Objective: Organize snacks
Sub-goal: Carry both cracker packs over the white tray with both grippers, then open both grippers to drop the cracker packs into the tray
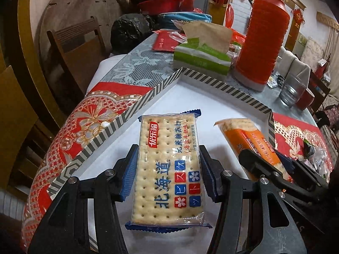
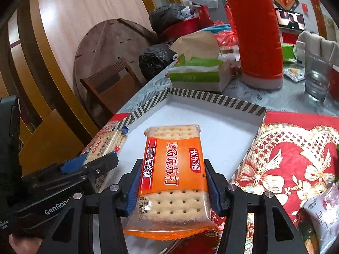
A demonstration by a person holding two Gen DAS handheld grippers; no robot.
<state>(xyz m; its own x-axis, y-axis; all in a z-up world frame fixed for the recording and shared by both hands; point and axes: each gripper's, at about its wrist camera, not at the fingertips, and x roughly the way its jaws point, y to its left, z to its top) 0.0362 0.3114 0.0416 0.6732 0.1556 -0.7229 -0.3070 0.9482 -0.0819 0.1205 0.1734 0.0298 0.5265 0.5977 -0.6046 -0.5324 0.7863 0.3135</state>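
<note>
Blue cracker pack (image 1: 168, 169): clamped across its width by the left hand-held gripper (image 1: 167, 173), blue pads pressed on both long edges, jaws closed down to pack width. Pack sits over the white floor of the striped tray (image 1: 101, 139), near-left part; can't tell if it touches the floor or is held just above.

Orange cracker pack (image 2: 174, 175): clamped the same way by the right hand-held gripper (image 2: 172, 182), pads on both long edges. It's over the tray's near-right area, its near end out past the tray's near edge. Contact with the tray floor not clear either.

The two packs are side by side, apart, blue left, orange right. Each shows in the other camera.

Tray is shallow, black-and-white striped rim, lying on the bench on a red patterned cloth (image 2: 296, 152). Far of the tray: green tissue pack (image 1: 201, 57), red thermos (image 1: 262, 40) right of it, clear glass (image 1: 291, 91) further right. A white snack bag (image 2: 324, 216) lies on the cloth, near right.
</note>
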